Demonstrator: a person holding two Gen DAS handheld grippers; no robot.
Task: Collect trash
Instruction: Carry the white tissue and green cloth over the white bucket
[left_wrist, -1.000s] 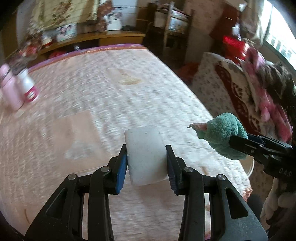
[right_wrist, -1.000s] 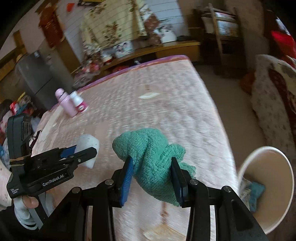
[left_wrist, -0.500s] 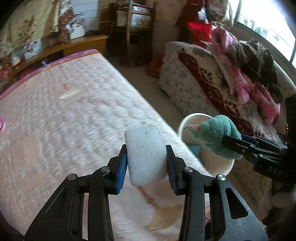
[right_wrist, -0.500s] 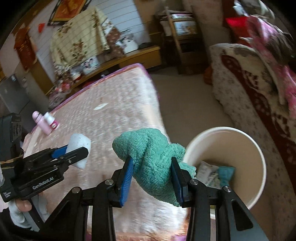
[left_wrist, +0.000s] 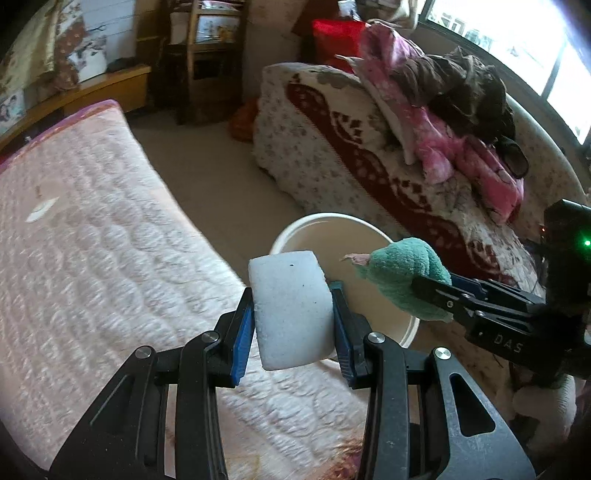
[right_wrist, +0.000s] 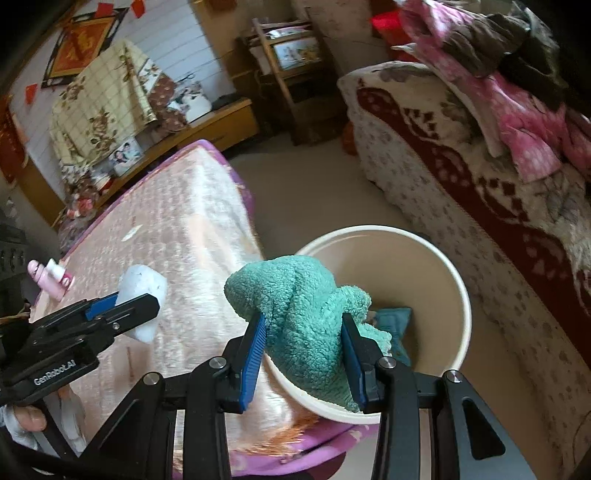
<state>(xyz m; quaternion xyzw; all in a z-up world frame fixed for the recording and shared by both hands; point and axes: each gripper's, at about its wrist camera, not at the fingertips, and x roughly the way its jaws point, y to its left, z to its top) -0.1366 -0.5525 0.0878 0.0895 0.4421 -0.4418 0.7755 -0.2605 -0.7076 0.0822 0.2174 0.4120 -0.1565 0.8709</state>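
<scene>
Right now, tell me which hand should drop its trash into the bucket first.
Right. The right gripper holds the green cloth over the white bucket; the left gripper holds the white foam block beside the rim, above the bed's edge.

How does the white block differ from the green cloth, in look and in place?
The block is white, smooth and boxy; the cloth is teal, fluffy and crumpled. The block sits in the left tool, the cloth in the right tool. The cloth hangs over the bucket, while the block is over the bed edge beside it. Both are clamped between blue pads and off the bed.
</scene>
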